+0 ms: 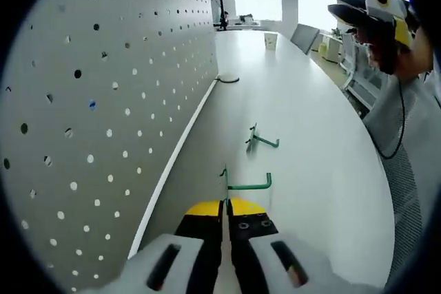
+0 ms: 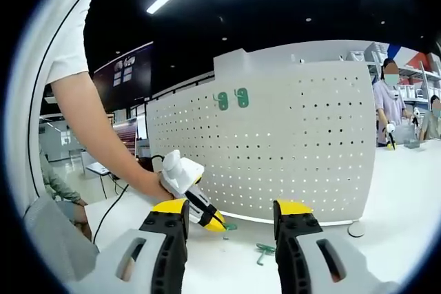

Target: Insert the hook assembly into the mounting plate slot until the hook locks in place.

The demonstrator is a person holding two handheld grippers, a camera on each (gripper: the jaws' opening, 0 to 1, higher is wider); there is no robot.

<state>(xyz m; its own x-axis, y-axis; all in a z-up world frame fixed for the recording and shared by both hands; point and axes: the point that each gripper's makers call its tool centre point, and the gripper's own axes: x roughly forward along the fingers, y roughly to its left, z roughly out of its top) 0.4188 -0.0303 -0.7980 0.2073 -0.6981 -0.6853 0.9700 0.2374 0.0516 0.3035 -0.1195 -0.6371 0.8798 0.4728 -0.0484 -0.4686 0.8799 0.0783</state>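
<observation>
While the left claw has its two yellow-tipped jaws pressed together, a green hook stands right at their tips, and it seems the jaws pinch the hook's upright back piece, though the contact itself is too small to see surely. The hook's long bar runs sideways to the right of the claw, across its line, and ends in a short upturned tip. A second green hook lies on the white table a bit further ahead, apart from the claw, with its bar also pointing to the right. The pegboard, white with many round holes, stands along the left side of the table.

From the right gripper view, the right claw is wide open and holds nothing. Between its jaws, further away, the left claw is held by a hand low before the pegboard, with a green hook at its tip. The other hook lies on the table nearby. Two green hooks already hang high on the board.
</observation>
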